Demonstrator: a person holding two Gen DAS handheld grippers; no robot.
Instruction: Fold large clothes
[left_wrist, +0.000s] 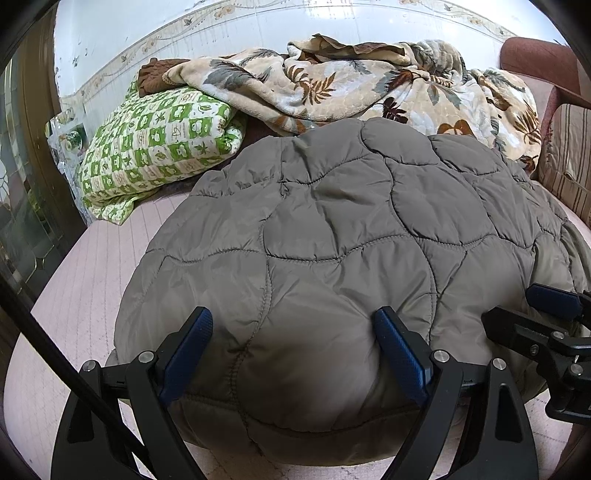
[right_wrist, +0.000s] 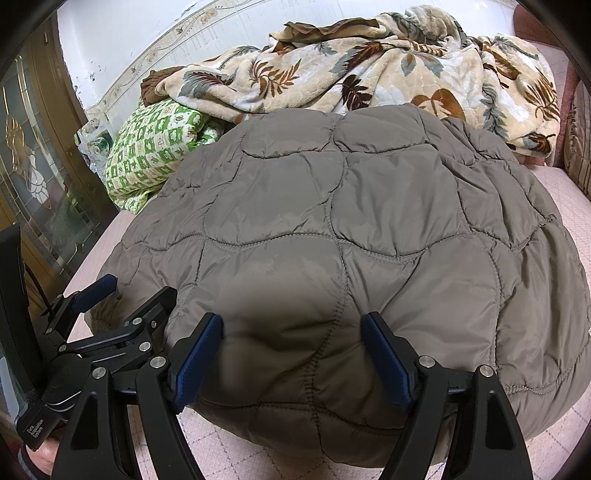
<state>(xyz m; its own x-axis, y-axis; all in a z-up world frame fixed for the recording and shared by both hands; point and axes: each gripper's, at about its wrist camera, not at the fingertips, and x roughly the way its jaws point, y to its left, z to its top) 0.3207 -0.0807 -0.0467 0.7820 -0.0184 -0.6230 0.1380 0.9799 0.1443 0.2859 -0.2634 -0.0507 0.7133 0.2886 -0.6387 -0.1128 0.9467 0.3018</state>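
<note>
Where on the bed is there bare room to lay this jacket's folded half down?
Bare pink bedcover lies left of the grey jacket, bordered by the green checked quilt behind. A smaller patch sits right of the jacket, beside the striped cushion. Behind, the leaf-print blanket crowds everything.

I'm seeing leaf-print blanket (left_wrist: 369, 85) lying crumpled along back, against white wall (left_wrist: 258, 33) with patterned border strip. Green checked quilt (left_wrist: 159, 144) sitting folded at left, blanket edge overlapping its top, brown cloth (left_wrist: 151, 77) poking out behind it. Pink quilted sofa seat (left_wrist: 85, 280) running underneath everything. Striped cushion (left_wrist: 565, 162) leaning at right beside reddish armrest (left_wrist: 535, 55). Wood door with leaded glass (right_wrist: 33, 177) standing at far left.
</note>
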